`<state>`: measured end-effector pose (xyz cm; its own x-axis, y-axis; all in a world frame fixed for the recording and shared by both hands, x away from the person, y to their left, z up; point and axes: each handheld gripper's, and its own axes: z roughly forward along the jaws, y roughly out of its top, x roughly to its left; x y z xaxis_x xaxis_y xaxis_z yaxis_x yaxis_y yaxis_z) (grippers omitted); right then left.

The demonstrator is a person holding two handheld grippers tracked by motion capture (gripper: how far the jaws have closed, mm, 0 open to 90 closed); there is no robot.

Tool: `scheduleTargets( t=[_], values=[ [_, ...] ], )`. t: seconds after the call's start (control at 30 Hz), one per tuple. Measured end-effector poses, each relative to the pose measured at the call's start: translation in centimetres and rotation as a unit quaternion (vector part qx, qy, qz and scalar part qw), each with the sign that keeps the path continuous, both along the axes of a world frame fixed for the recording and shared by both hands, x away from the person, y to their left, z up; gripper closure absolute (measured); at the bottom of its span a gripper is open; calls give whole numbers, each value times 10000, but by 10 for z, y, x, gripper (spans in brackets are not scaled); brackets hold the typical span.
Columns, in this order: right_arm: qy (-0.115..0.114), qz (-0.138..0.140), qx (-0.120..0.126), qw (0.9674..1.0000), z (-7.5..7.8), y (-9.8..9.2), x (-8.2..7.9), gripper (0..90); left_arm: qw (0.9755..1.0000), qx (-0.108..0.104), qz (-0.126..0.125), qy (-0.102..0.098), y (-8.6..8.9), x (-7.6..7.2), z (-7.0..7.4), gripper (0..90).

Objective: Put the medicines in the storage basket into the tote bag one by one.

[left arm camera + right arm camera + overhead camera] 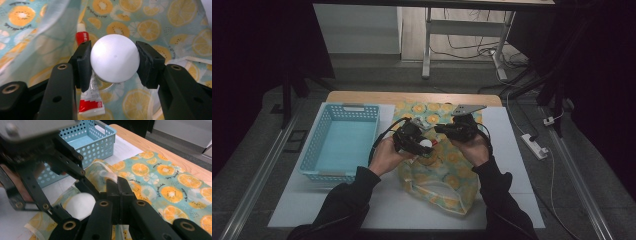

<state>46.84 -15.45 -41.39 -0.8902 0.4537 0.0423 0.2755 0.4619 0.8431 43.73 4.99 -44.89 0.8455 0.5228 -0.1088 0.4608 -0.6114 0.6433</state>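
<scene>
A: Your left claw [113, 62] is clamped on the one white ball [115, 61], above the open fruit-print bag [439, 187] near the desk's [512, 150] front edge.

B: It looks light, smooth and slippery. Squeeze its widest part.

A: Your right claw [117, 185] is pinched together on the bag's thin, floppy rim. One red-capped tube [86, 75] lies inside. One blue basket [339, 145] waits at the left edge.

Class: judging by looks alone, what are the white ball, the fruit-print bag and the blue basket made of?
White ball: smooth matte surface, likely foam or plastic. Fruit-print bag: thin translucent plastic film, since it crumples and shows light through. Blue basket: rigid moulded plastic with punched holes.
</scene>
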Motion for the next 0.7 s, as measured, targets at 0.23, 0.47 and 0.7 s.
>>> scheduleTargets(
  t=[0.23,0.47,0.7],
  values=[
    [15,-5,-26,10000,-1,1,1,900,10000,70,19,15,-8,4,-11,504],
    [31,-10,-44,10000,-3,1,1,900,9999,152,58,19,-14,9,-20,504],
    [33,-3,-59,10000,-3,1,1,900,9998,119,129,-34,-17,11,-24,502]
  ],
)
